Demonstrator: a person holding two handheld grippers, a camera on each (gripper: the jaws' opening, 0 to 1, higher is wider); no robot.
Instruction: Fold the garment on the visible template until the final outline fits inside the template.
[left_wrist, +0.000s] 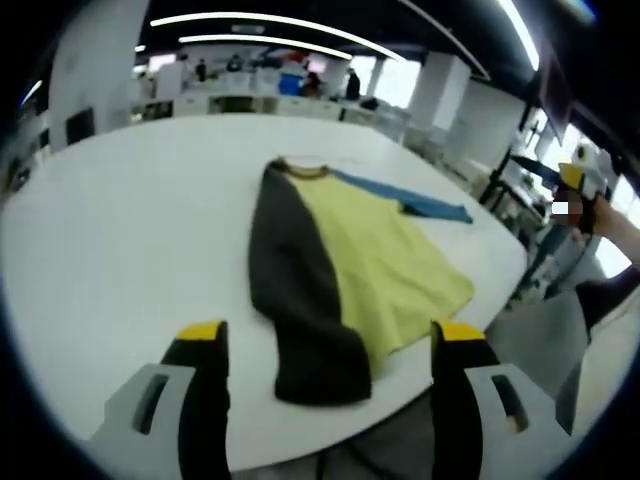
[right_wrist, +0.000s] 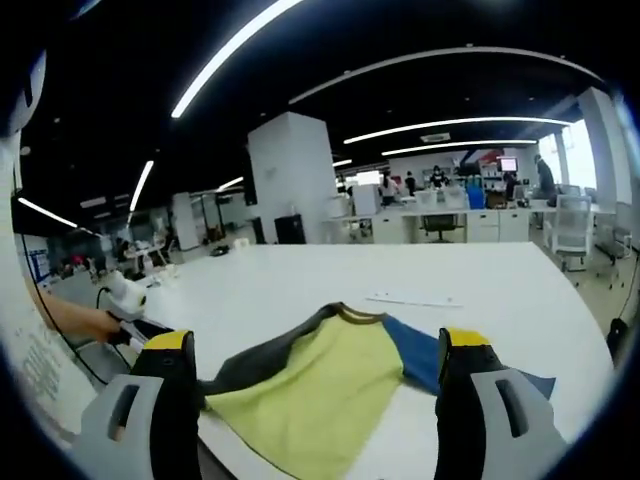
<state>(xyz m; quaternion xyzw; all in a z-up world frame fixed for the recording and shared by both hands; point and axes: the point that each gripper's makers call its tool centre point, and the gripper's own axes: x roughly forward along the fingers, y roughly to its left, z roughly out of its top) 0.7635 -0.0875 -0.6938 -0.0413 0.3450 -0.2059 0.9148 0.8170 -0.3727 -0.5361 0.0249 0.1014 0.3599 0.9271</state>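
A garment lies flat on the white table. It has a yellow body, a dark grey sleeve folded along its left side and a blue sleeve stretched out at the far right. My left gripper hovers open above the table's near edge, just short of the grey cuff. In the right gripper view the garment lies below my open right gripper, which holds nothing. Faint thin marks show on the table beyond the collar.
The right gripper shows in the left gripper view, held off the table's right edge. A hand holds the left gripper at the table's left side. Desks, a chair and a white pillar stand behind.
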